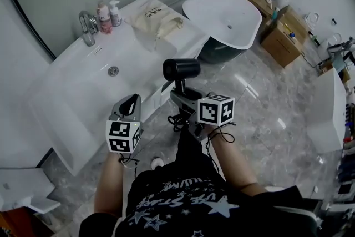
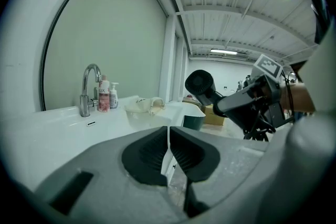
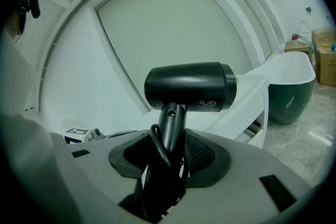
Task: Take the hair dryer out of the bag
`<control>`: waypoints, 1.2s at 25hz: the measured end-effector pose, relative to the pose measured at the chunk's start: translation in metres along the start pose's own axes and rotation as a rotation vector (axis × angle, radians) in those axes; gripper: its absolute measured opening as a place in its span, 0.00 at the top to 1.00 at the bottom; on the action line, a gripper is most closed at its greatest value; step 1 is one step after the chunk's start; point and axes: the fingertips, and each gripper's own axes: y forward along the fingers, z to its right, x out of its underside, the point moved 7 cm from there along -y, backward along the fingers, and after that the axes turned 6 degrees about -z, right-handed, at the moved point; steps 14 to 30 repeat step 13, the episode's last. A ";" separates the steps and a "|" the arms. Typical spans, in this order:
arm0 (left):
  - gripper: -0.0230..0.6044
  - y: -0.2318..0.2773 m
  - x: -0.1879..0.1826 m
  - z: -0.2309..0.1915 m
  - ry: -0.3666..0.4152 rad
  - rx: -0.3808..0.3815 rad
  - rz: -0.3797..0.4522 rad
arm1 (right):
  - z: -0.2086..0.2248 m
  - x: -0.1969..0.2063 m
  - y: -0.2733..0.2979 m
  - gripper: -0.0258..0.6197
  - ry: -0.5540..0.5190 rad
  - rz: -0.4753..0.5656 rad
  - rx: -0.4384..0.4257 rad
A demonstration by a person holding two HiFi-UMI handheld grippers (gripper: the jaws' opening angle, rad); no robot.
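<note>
The black hair dryer [image 1: 181,69] [image 3: 189,86] is held upright in the air in front of the counter, with my right gripper [image 1: 180,98] [image 3: 167,155] shut on its handle. Its black cord [image 3: 157,147] loops along the handle between the jaws. The dryer also shows in the left gripper view [image 2: 200,83], off to the right. My left gripper [image 1: 133,101] [image 2: 168,150] hangs beside it on the left, shut with nothing between its pads. The cream cloth bag [image 1: 155,16] [image 2: 143,105] lies slumped on the counter's far end, away from both grippers.
A white counter with a sink basin [image 1: 113,70], a chrome faucet [image 1: 87,28] and two bottles [image 1: 108,15] runs along the left. A white bathtub [image 1: 224,19] stands beyond the bag. Cardboard boxes [image 1: 283,36] sit at the far right on the marble floor.
</note>
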 end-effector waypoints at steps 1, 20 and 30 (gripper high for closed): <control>0.92 -0.006 0.004 0.000 -0.002 0.008 0.001 | -0.005 0.007 -0.001 0.69 0.002 -0.001 0.006; 0.93 -0.034 0.028 0.017 0.004 0.034 -0.029 | -0.012 0.045 -0.026 0.69 0.046 0.002 0.051; 0.93 -0.034 0.028 0.017 0.004 0.034 -0.029 | -0.012 0.045 -0.026 0.69 0.046 0.002 0.051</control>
